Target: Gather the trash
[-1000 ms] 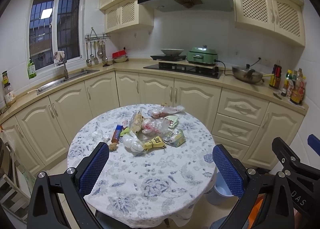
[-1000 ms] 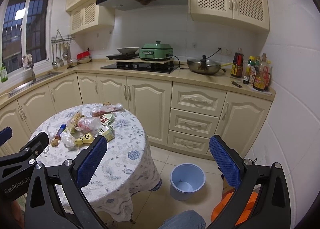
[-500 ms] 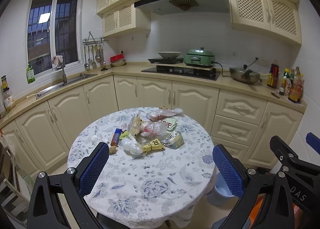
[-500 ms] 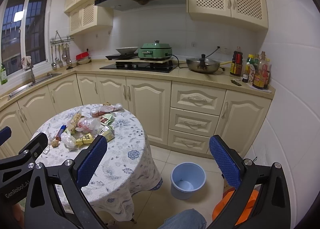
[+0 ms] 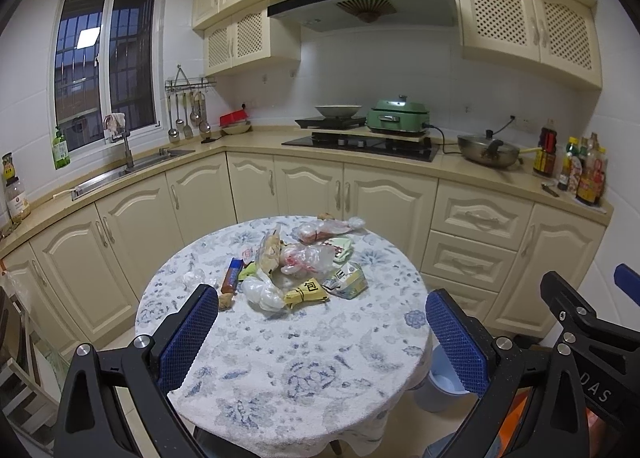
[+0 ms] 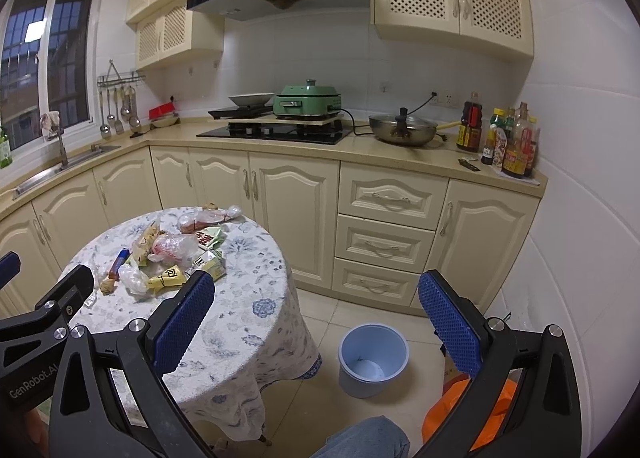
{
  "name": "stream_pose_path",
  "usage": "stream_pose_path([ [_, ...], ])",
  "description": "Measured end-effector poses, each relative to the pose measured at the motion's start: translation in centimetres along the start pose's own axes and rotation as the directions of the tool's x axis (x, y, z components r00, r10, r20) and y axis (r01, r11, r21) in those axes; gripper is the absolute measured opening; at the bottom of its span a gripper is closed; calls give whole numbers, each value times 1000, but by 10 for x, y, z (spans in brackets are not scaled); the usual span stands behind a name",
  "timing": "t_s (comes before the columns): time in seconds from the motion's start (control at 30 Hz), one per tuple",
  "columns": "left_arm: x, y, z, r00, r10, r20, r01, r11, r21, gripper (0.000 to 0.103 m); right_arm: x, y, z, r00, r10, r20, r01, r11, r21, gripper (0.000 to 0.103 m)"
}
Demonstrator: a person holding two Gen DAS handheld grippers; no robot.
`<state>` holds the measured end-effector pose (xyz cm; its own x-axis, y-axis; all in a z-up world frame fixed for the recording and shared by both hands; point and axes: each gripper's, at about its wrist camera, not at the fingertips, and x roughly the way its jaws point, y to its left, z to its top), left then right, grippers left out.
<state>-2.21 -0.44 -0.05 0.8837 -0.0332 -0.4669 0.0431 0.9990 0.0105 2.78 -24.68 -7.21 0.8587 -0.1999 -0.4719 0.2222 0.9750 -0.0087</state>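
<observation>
- My left gripper (image 5: 322, 332), blue-padded fingers spread wide and empty, hangs over the round table with a blue-floral white cloth (image 5: 304, 370).
- My right gripper (image 6: 316, 322), equally spread and empty, hangs beside that table.
- Heap of crumpled wrappers and clear bags (image 5: 294, 264) lies mid-table.
- Cream L-shaped kitchen cabinets (image 5: 308, 189) stand behind.
- Right view alone shows the whole pale-blue plastic bucket (image 6: 372, 360) on the tiled floor; the left view shows only its edge.
</observation>
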Motion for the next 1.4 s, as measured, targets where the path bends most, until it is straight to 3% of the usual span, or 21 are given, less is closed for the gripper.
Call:
stream_pose_path([
  [1.07, -5, 9, -1, 1000, -11, 5, 11, 1000, -12, 102, -3, 6, -1, 1000, 7, -16, -7, 1000, -12, 103],
  [1.4, 20, 32, 0, 997, 30, -73, -33, 999, -37, 102, 23, 35, -2, 995, 64, -77, -67, 997, -33, 103],
])
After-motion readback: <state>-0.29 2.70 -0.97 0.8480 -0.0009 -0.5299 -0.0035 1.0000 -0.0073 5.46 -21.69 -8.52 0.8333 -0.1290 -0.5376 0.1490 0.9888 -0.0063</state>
